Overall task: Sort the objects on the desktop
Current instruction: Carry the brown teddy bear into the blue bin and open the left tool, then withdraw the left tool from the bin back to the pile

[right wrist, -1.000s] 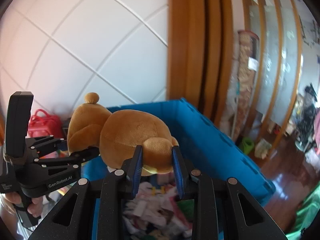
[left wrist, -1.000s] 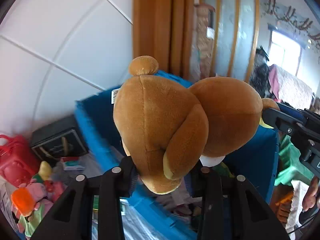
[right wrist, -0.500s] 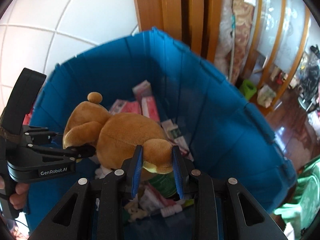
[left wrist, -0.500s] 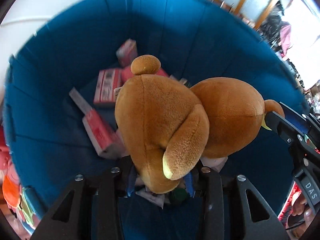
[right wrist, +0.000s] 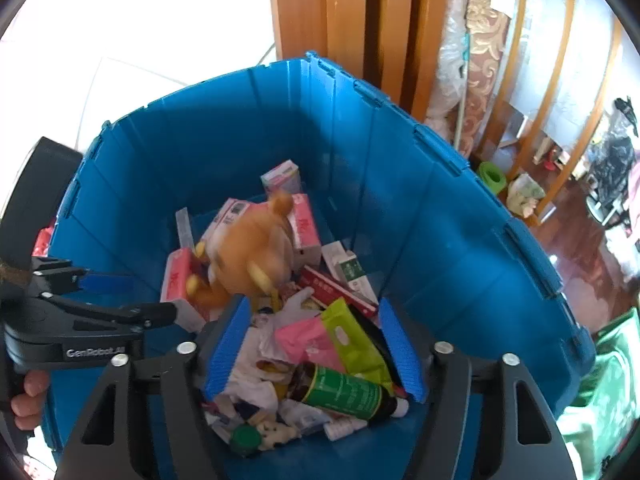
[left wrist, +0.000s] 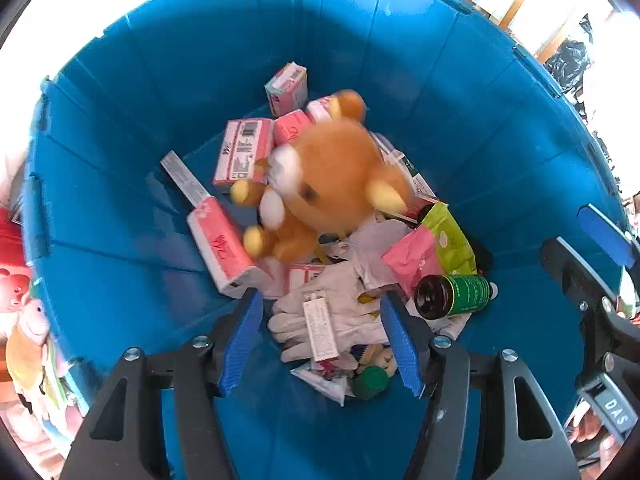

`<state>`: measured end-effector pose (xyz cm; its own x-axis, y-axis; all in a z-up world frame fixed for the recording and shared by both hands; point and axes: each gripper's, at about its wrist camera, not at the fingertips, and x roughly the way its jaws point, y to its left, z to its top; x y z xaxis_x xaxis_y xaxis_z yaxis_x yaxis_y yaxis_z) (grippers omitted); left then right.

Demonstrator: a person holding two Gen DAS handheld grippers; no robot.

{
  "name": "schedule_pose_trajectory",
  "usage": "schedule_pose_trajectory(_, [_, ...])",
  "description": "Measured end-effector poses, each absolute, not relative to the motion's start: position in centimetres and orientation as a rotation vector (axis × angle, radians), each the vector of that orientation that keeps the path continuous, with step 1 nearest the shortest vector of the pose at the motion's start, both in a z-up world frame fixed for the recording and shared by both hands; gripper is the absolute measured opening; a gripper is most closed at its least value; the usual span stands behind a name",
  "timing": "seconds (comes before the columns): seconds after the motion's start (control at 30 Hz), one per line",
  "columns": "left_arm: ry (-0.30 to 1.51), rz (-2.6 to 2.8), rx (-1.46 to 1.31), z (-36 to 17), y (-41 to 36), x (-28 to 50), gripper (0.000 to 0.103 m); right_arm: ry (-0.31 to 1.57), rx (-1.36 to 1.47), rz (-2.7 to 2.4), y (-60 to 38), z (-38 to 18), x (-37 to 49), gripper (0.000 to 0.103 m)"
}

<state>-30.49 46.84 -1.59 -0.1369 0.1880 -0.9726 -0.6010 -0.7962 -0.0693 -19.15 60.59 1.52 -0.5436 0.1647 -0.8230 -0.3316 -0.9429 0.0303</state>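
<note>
Wooden door frames and white wall tiles stand behind a deep blue plastic crate (right wrist: pixel 404 208). "GenRobot.AI" is printed on the left gripper (left wrist: pixel 322 342). Both it and the right gripper (right wrist: pixel 314 346) are opening their jaws, with nothing between them. 1 second ago they held the brown plush bear (left wrist: pixel 332 184); now it lies blurred on pink tissue packs (left wrist: pixel 222 242), clear of the walls.

- Your brown bear (left wrist: pixel 336 176) is blurry, tumbled face-up-ish on the pink tissue packs (left wrist: pixel 222 242) inside the blue bin (left wrist: pixel 460 128).
- Nothing's gripping it; yellow paws showing.
</note>
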Motion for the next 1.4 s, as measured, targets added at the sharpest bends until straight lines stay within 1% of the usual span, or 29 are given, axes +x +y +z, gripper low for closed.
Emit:
schedule_pose_trajectory(0.03, [0.463, 1.982, -1.609, -1.4, 46.6, -30.4, 0.06, 0.258, -1.315, 2.522, 60.4, 1.7, -19.1, 0.075])
schedule_pose_trajectory(0.1, [0.451, 1.988, -1.593, -0.6, 46.0, -29.8, 0.06, 0.229, -1.31, 2.522, 59.9, 2.2, -18.9, 0.085])
schedule_pose_trajectory(0.23, [0.438, 2.013, -1.539, 0.9, 44.9, -28.7, 0.06, 0.173, -1.303, 2.52, 58.5, 2.9, -18.6, 0.096])
schedule_pose_trajectory(0.27, [0.434, 2.02, -1.519, 1.4, 44.5, -28.2, 0.06, 0.171, -1.304, 2.526, 58.1, 3.1, -18.4, 0.102])
schedule_pose_trajectory(0.3, [0.428, 2.027, -1.498, 2.0, 44.0, -27.7, 0.06, 0.167, -1.301, 2.534, 57.6, 3.4, -18.2, 0.103])
schedule_pose_trajectory(0.37, [0.413, 2.059, -1.451, 3.0, 42.8, -26.8, 0.06, 0.168, -1.292, 2.543, 57.0, 3.7, -17.8, 0.103])
schedule_pose_trajectory(0.47, [0.397, 2.128, -1.37, 4.3, 40.5, -25.5, 0.067, 0.184, -1.281, 2.558, 56.1, 4.1, -16.9, 0.103])
schedule_pose_trajectory(0.5, [0.389, 2.161, -1.335, 4.8, 39.5, -25.0, 0.068, 0.183, -1.278, 2.56, 55.7, 4.2, -16.7, 0.103])
schedule_pose_trajectory(0.8, [0.361, 2.325, -1.165, 6.2, 32.2, -21.8, 0.068, 0.046, -1.244, 2.6, 50.3, 5.3, -14.8, 0.103])
schedule_pose_trajectory(1.0, [0.31, 2.451, -1.02, 6.9, 27.1, -19.3, 0.068, -0.037, -1.145, 2.691, 45.4, 7.0, -13.1, 0.103])
schedule_pose_trajectory(1.2, [0.242, 2.55, -1.001, 5.9, 21.9, -17.8, 0.068, -0.048, -1.034, 2.833, 39.8, 8.0, -12.2, 0.103])
schedule_pose_trajectory(1.4, [0.18, 2.67, -1.057, 2.8, 15.1, -17.4, 0.068, -0.032, -0.971, 3.003, 33.9, 7.0, -12.6, 0.103])
